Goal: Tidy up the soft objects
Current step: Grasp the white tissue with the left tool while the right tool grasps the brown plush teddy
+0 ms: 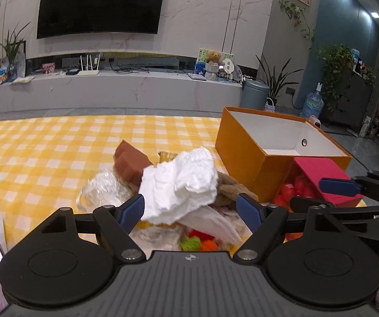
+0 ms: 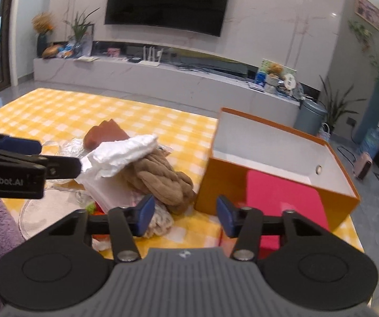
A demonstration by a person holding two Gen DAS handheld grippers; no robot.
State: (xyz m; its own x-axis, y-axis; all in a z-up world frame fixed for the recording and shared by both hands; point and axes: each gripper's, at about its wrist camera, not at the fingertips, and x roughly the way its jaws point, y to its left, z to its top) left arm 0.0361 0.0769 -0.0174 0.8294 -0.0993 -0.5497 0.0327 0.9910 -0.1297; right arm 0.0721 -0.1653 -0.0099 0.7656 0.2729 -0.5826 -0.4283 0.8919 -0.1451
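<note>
- Left wrist view: white crumpled wad (image 1: 178,185) on top of the heap of soft things, close to the near edge of the table, about midway along it.
- Left gripper (image 1: 190,206) spread wide, one blue pad on each side of the wad's lower part. No squeeze visible yet.
- Best grip, by the look of it: low on the wad's thick middle, not on a loose corner. Close gently, since such a wad crushes and slips.
- Under and beside the wad: brown sponge block (image 1: 132,162), clear plastic wrap (image 1: 102,187), tan knitted cloth (image 2: 160,177), coloured pompoms (image 1: 194,240). Lift straight up, to avoid dragging any of these along.
- Right gripper (image 2: 185,206) about half spread, nothing between its pads, just beside the heap and in front of the orange box (image 1: 242,145). Useful for pinning down the knitted cloth if it clings.
- Orange box open and empty-looking, toward the right edge of the table, with a pink box (image 1: 321,169) touching its near side. Probably the drop spot, so carry the wad clear over the orange wall.
- Yellow checked tablecloth (image 1: 44,145) loose-looking: keep the pads off it.
</note>
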